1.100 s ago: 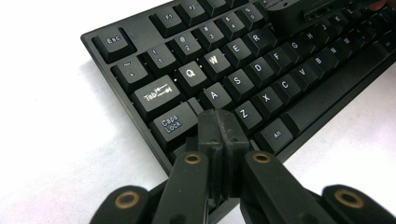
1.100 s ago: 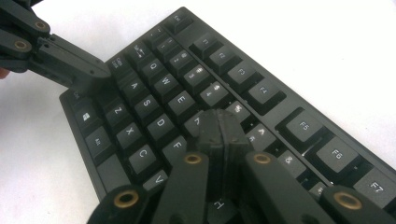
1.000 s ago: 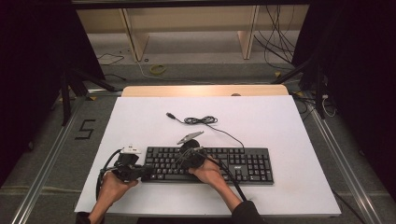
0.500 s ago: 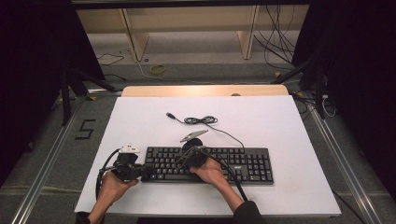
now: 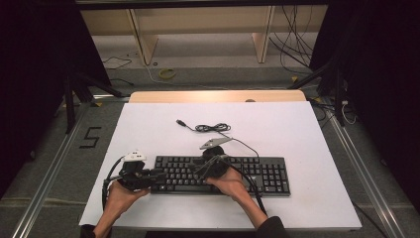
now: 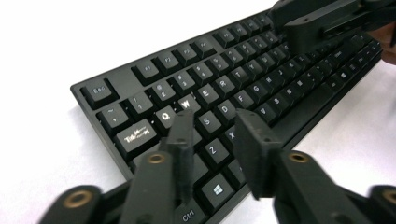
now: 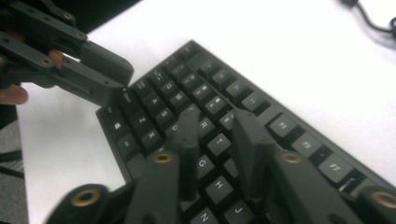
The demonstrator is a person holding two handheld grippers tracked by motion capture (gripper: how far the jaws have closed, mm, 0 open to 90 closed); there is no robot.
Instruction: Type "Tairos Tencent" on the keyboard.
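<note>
Both sets of jaws have just been opening. The left gripper [image 6: 212,140] now stands parted above the keys at the left end of the keyboard [image 5: 257,173], nothing between its jaws. The right gripper [image 7: 217,140] is likewise parted over the middle-left keys, holding nothing. Judgement: the closed-tip key presses have ended for now; both grippers hover free of the keys. Count: one keyboard, lying near-centre on the white table [image 5: 307,134]; one coiled cable [image 5: 210,128] just beyond it; two grippers.
</note>
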